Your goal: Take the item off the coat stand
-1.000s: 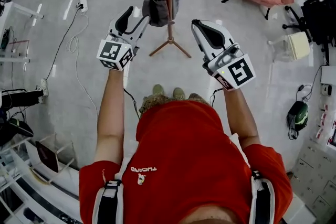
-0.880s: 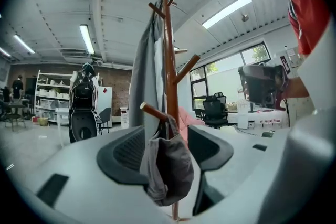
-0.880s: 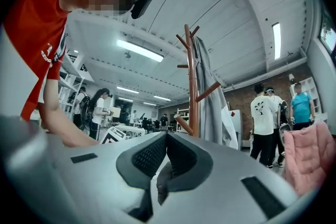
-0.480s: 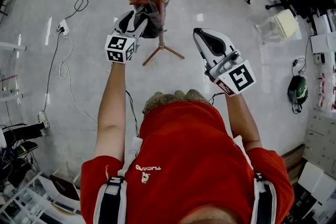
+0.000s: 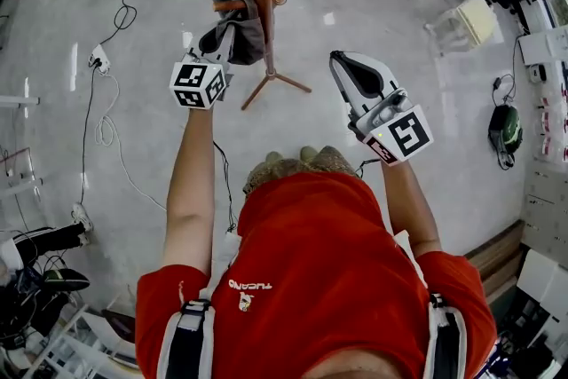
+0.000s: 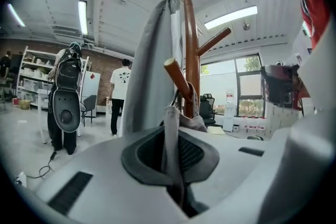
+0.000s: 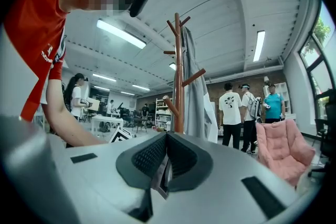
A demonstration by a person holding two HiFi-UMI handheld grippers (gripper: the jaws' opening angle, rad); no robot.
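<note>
So this is the grab step. The left gripper (image 6: 170, 157) is closing its jaws right down on a strip of the grey cloth item (image 6: 169, 131), and the pads already look pinched on the fabric. The rest of the item is bunched just above and ahead of those jaws, looped over the lower peg (image 6: 176, 76) of the coat stand (image 6: 190, 44), so it's gripped but definitely not off yet. The right gripper (image 7: 164, 162) hangs off to the side of the left one, jaws together with nothing in them, well clear of the stand. My guess at the next bit: the peg angles upward, so the left gripper has to lift up and out along it to slide the loop over the tip. Pulling straight back would probably just snag it or tug the stand.
</note>
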